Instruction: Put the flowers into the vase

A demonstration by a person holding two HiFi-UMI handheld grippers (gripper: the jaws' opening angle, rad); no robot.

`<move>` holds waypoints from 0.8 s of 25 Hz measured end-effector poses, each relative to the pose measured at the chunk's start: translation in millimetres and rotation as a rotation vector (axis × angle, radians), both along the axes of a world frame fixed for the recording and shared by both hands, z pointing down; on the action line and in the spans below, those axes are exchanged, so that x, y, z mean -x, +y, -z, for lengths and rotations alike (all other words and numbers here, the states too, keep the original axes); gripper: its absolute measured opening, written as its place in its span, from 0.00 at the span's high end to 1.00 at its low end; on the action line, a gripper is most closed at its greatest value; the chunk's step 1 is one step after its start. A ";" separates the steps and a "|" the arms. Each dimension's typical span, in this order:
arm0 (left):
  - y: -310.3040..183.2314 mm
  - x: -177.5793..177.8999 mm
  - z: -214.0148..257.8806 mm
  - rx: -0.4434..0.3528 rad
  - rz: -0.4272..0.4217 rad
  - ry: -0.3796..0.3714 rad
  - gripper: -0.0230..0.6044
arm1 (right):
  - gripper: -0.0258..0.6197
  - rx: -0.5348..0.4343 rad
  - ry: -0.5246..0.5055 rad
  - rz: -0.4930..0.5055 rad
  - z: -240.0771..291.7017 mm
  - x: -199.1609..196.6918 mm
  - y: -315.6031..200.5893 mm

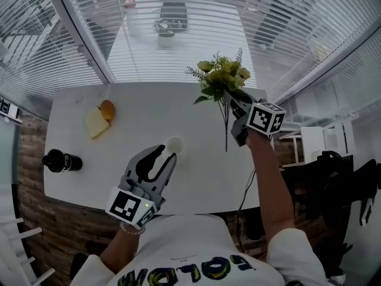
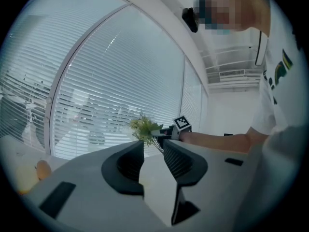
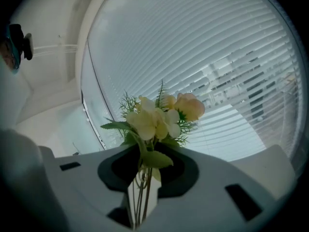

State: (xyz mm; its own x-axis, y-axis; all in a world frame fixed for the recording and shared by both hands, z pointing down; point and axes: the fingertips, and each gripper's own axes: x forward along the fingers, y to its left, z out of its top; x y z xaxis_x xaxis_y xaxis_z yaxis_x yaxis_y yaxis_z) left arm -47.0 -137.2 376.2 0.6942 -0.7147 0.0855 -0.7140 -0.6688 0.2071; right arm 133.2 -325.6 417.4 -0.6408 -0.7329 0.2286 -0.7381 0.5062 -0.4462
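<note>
starting big: white table [image 1: 143, 109] by the window blinds carries everything. flowers [image 1: 223, 76] are up in the air over the table's far right part, stems clamped in the right gripper [image 1: 239, 113]. its own view shows the jaws pinched on the thin stems w/ blooms just above. stem ends dangle free, off to the right of the vase, not over it. left gripper [image 1: 168, 158] sits low near the front edge, jaws apart, gripping nothing. its tips are right at the white vase [image 1: 175, 146]; can't tell if touching. vase stands upright, mouth bare. well apart on the left: black bottle [image 1: 59, 161], pale slice [image 1: 94, 124] w/ an orange thing [image 1: 107, 109] touching it.

progress, imo: pickup done, insertion not. left to do: carry stems over the vase mouth, lower in, let go. vase looks unheld, so a knock on the rim could tip it.
</note>
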 end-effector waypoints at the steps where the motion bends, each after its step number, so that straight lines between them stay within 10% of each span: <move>1: -0.5 -1.8 -1.6 -0.001 -0.005 -0.007 0.73 | 0.82 -0.012 -0.011 -0.003 6.3 1.2 -0.3; 20: -12.6 -22.8 -60.0 -0.013 -0.012 -0.198 0.59 | 0.82 -0.252 -0.245 -0.030 130.4 35.7 4.4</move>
